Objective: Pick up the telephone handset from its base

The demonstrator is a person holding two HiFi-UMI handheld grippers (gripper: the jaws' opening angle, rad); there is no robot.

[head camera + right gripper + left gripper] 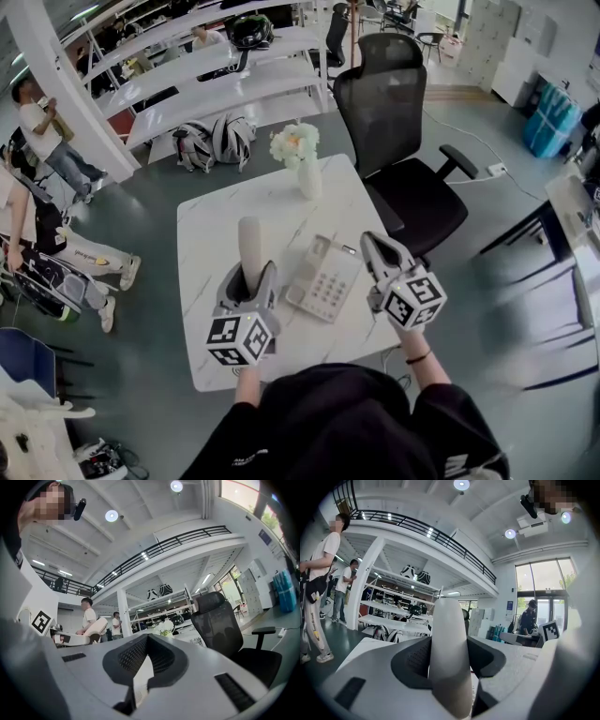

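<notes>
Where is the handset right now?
Head view, left of centre: the handset stands upright, gripped in the left claw, just left of the telephone base, over the white table.

The worktop [211,244] is smooth white stone-look with faint grey veining and a soft sheen. On it, the telephone base [323,278] is matt off-white plastic. Left of the base, the handset [251,248] is smooth cream plastic with a dull gloss. It sits between the dark, finely dotted pads [416,657] of the left tongs [253,279], whose shells are matt light-grey plastic, as are those of the right tongs [373,246]. Beyond the base stand a smooth white vase [309,178] and a chair [384,103] with a black mesh back.
</notes>
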